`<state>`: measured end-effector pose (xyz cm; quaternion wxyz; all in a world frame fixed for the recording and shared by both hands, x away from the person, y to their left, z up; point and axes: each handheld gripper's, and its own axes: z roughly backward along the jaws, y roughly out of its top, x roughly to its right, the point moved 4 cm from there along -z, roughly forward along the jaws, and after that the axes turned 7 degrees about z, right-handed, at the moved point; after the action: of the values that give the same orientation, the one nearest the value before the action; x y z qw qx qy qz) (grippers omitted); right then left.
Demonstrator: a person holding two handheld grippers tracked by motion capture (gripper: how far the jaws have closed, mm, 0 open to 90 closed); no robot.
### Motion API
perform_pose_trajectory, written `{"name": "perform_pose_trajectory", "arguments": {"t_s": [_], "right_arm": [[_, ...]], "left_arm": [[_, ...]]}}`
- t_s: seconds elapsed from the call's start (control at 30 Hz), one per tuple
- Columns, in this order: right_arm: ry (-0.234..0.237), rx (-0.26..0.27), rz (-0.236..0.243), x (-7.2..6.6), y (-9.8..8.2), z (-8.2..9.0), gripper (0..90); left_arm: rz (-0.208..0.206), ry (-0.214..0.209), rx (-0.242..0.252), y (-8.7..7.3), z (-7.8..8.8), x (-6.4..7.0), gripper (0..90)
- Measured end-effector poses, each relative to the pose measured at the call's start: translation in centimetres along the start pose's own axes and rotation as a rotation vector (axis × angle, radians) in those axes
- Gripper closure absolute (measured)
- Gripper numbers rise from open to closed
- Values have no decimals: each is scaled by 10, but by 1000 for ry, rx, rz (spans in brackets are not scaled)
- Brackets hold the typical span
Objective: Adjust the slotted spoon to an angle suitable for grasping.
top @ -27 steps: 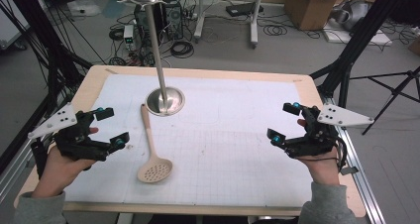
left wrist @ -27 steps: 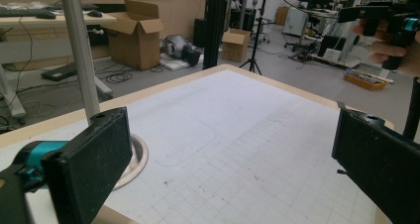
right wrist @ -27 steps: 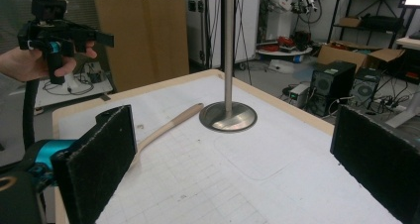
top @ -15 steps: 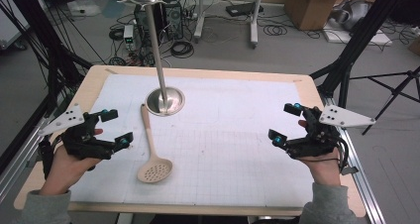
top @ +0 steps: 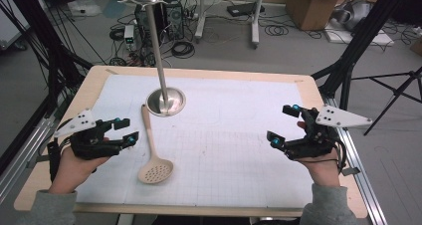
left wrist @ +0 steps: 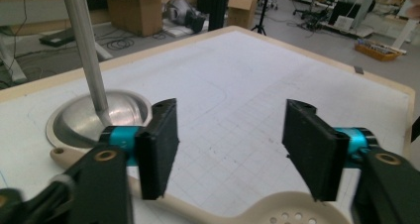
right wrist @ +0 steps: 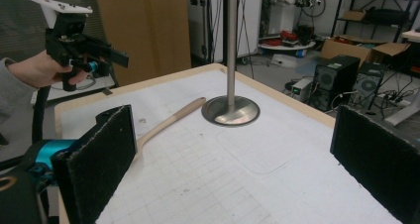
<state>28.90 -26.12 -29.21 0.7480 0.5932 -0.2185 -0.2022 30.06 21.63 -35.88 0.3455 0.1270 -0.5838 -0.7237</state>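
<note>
A beige slotted spoon [top: 149,141] lies on the white gridded mat, handle toward the stand and perforated head toward me. A metal stand [top: 166,101] with a round base and a tall pole rises at the mat's back left. My left gripper [top: 127,130] hovers just left of the spoon's handle, open, with nothing between the jaws. In the left gripper view, that gripper [left wrist: 230,144] frames bare mat, with the spoon's head [left wrist: 277,214] below and the stand's base [left wrist: 99,120] at left. My right gripper [top: 281,124] is open over the mat's right side, far from the spoon [right wrist: 171,117].
The table [top: 209,73] has a pale wooden rim around the mat. Beyond it the floor holds cables, a computer tower [top: 174,16], cardboard boxes [top: 311,6] and black tripod legs [top: 348,70]. The right gripper view shows the left gripper [right wrist: 106,55] across the table.
My left gripper has moved to the right, closer to the spoon's handle. The right gripper has hardly shifted, and the spoon lies where it was.
</note>
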Motion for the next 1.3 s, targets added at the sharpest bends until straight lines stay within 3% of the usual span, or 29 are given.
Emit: {"name": "perform_pose_trajectory", "arguments": {"t_s": [0.13,0.2,0.3,0.5,0.67,0.97,1.3], "right_arm": [[6,3,14,-2,0,1,37],[18,-3,8,-4,-1,2,30],[19,-23,16,-5,-3,1,22],[21,-43,18,-8,-5,4,22],[20,-49,17,-8,-8,6,22],[45,-46,29,-13,-8,8,22],[49,-59,30,-16,-10,7,22]], "left_arm": [[-27,16,-15,-7,-6,-1,559],[-76,52,0,-10,-9,0,665],[-126,89,-14,-14,-15,0,754],[-137,63,-55,-22,-28,0,870],[-130,41,-94,-31,-35,-5,890],[-71,-17,-126,-48,-45,-17,893],[-72,-15,-200,-60,-61,-18,893]]}}
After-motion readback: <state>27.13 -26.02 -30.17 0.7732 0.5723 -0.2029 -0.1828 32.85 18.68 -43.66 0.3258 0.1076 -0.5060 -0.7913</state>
